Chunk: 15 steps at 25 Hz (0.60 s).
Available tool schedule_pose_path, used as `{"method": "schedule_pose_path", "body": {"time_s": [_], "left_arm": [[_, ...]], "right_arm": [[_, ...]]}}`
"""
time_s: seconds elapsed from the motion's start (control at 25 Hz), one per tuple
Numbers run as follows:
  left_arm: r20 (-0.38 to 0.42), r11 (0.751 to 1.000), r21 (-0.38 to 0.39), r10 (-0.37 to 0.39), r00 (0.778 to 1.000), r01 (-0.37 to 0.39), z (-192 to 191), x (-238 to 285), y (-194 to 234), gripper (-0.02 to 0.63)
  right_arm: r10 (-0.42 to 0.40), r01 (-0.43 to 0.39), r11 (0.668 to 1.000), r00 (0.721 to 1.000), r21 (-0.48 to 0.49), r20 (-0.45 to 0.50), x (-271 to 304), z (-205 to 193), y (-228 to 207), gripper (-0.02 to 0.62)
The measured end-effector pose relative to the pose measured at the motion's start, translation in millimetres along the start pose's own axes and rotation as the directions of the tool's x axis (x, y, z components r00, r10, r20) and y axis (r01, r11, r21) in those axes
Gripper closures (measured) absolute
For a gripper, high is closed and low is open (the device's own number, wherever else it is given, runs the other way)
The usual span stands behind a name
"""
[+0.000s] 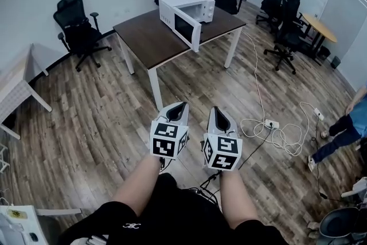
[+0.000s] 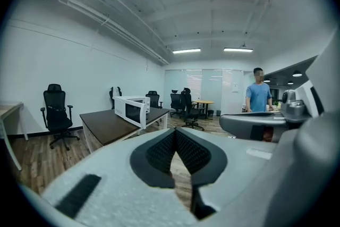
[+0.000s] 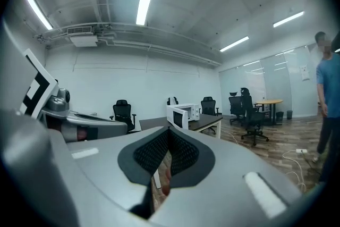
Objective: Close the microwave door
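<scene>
A white microwave stands at the far side of a dark brown table, well ahead of me across the wooden floor. Its door hangs open, swung out toward the table's near edge. The microwave is small and distant in the left gripper view, and the microwave is equally far in the right gripper view. My left gripper and right gripper are held side by side over the floor, pointing at the table. The left gripper is shut and empty. The right gripper is shut on nothing too.
Black office chairs stand around the table and along the far wall. A white cable with a power strip lies on the floor to the right. A person stands at the right edge. A light desk is at the left.
</scene>
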<state>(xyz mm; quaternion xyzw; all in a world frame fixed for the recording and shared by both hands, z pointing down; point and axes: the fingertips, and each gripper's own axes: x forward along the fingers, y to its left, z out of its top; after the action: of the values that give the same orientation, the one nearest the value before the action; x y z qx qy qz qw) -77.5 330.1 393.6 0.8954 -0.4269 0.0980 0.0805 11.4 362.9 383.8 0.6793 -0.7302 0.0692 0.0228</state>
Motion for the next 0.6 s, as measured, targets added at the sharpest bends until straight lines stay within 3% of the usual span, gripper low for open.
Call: {"method": "schedule_pose_path", "body": {"time_s": [0.6], "left_arm": [[0.013,0.999,-0.035,-0.005,1.000,0.006,19.1,138.0,109.4,0.595]], "right_arm": [[-0.001,0.001,0.999,1.000,-0.041,-0.002,175.6,6.4,-16.3,0.588]]}}
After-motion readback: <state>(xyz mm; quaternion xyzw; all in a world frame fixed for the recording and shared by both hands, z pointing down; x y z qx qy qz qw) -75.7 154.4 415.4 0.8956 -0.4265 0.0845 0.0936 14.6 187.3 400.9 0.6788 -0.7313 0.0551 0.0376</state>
